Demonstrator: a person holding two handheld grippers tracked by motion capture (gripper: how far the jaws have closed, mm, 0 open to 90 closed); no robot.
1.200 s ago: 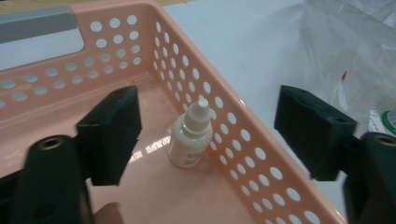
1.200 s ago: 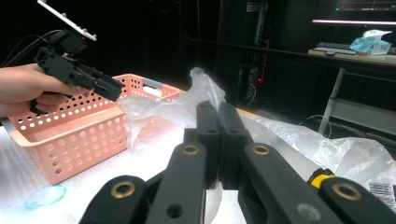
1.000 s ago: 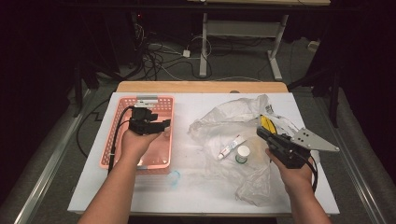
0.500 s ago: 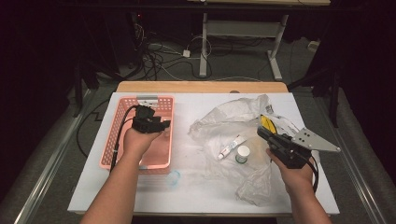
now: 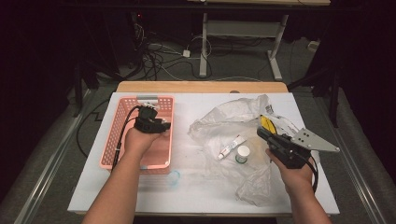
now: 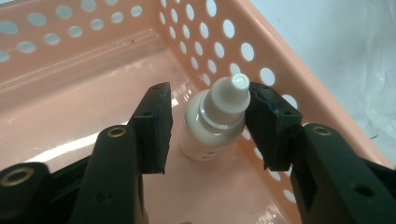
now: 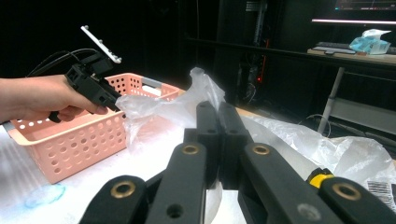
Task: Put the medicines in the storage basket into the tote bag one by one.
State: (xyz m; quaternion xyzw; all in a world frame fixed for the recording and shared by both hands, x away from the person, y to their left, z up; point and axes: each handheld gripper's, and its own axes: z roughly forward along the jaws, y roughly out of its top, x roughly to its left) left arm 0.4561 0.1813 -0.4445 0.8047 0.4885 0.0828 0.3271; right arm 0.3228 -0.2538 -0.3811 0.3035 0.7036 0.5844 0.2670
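left gripper [image 6: 208,128]: the jaws stand part open and have just been closing. a small white dropper bottle [image 6: 212,122] stands between them. the one pad [image 6: 264,119] touches or nearly touches the bottle's cap; the other pad [image 6: 156,126] stands apart from the bottle, with a clear gap. the bottle is not clamped.

landmark: the pink basket [image 6: 285,74]. the bottle stands inside the basket, on its floor, just beside one perforated side wall. its long axis runs upright, slightly tilted, with the white cap uppermost and the body below. the jaws bracket the cap and shoulder from either side, across the long axis.

governing relation: the bottle sits off centre in the jaw gap, toward the pad on the basket-wall side. judgement: if closure continues, the free pad must cross the gap before a grip forms; the bottle may tip or slide against the wall, since contact falls high on the cap.

in the high view the left gripper [image 5: 150,117] is over the far part of the basket [image 5: 110,140], pointed down into it.

right gripper [image 7: 218,135]: jaws together, nothing between them. it hangs well apart from the basket, over the clear plastic bag [image 5: 224,126] spread on the white table [image 5: 196,191]. a tube [image 5: 232,146] and a small white-capped jar [image 5: 242,154] lie on the bag, between the basket and the right gripper [image 5: 267,135].

the left hand is the nearer to the bottle; the right is far from it.
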